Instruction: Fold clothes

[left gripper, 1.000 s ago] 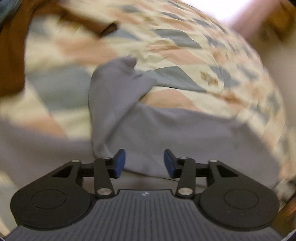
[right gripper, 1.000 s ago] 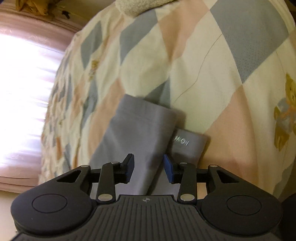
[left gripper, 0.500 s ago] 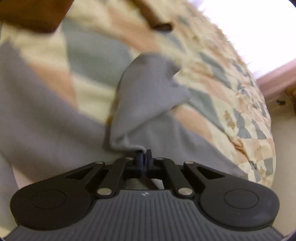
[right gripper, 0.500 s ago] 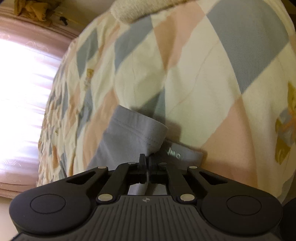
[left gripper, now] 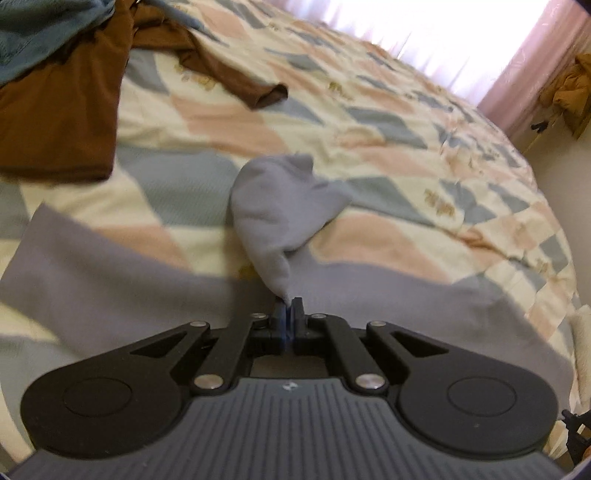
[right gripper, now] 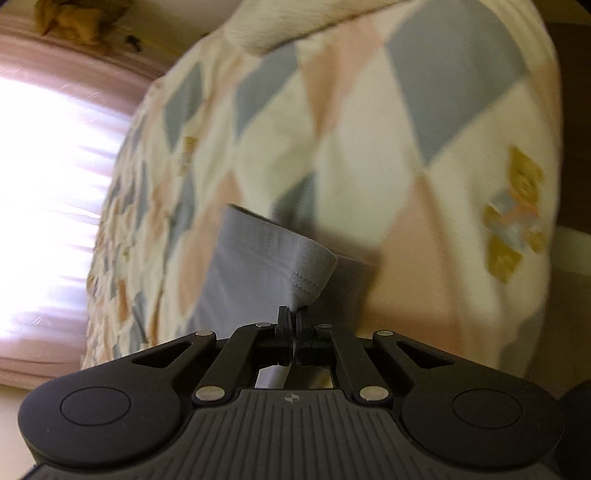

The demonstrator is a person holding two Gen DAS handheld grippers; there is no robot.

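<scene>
A grey garment (left gripper: 110, 280) lies spread on a patchwork quilt (left gripper: 332, 122). In the left wrist view one part of it (left gripper: 280, 214) rises in a pulled-up fold, and my left gripper (left gripper: 287, 306) is shut on its lower tip. In the right wrist view the garment's stitched hem (right gripper: 280, 254) is lifted off the quilt (right gripper: 369, 155), pinched at its corner by my right gripper (right gripper: 293, 314), which is shut on it. A darker grey layer lies under the hem.
A brown shirt (left gripper: 55, 110) and a teal garment (left gripper: 33, 33) lie at the quilt's far left. A bright curtained window (left gripper: 424, 26) stands beyond the bed, with a yellow-brown item (left gripper: 572, 88) hanging beside it. The quilt's edge drops off at right.
Both grippers went from open to shut on the grey garment. The left one then drew its fold up and across, and the right one lifted the hem slightly.
</scene>
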